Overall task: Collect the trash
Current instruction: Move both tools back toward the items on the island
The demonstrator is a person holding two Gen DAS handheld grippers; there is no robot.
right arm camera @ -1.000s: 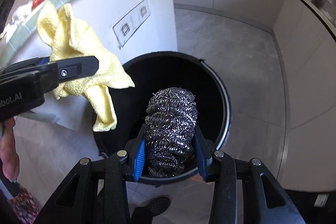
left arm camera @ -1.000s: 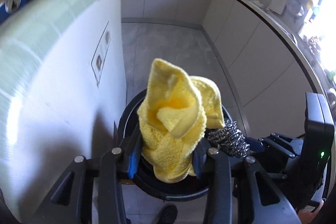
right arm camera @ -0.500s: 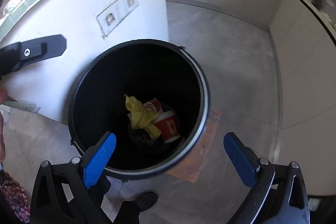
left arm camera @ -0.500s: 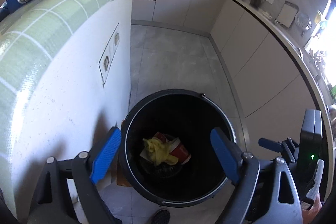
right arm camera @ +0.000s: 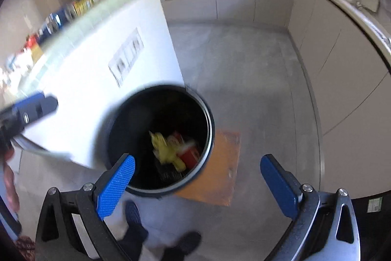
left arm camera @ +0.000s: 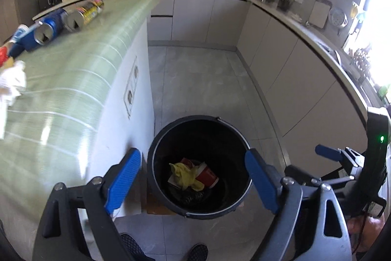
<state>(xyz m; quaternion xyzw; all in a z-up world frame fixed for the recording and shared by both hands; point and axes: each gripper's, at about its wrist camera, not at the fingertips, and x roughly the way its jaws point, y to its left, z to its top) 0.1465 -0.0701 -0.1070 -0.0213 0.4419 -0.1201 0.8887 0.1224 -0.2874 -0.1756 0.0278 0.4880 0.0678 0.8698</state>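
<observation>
A black trash bucket [left arm camera: 156, 158] stands on the floor beside the white island; it also shows in the right wrist view [right arm camera: 210, 119]. Inside lie a yellow cloth [left arm camera: 184, 174], a red cup [left arm camera: 207, 176] and a steel scourer [left arm camera: 193, 197]. My left gripper [left arm camera: 193, 175] is open and empty above the bucket. My right gripper [right arm camera: 198, 175] is open and empty, above the bucket's right rim. On the green tiled countertop [left arm camera: 73, 80] lie a blue can [left arm camera: 48, 28], a yellow can [left arm camera: 84, 14] and crumpled white paper [left arm camera: 11, 83].
An orange mat [right arm camera: 220, 177] lies under the bucket. White cabinets [left arm camera: 281, 60] line the far and right sides of the grey floor. The person's shoes [left arm camera: 199, 252] are at the bottom edge. The right wrist view is motion-blurred.
Both grippers opened, dropping the yellow cloth and the steel scourer into the bucket. Both have since risen and pulled back; the left view now shows the countertop.
</observation>
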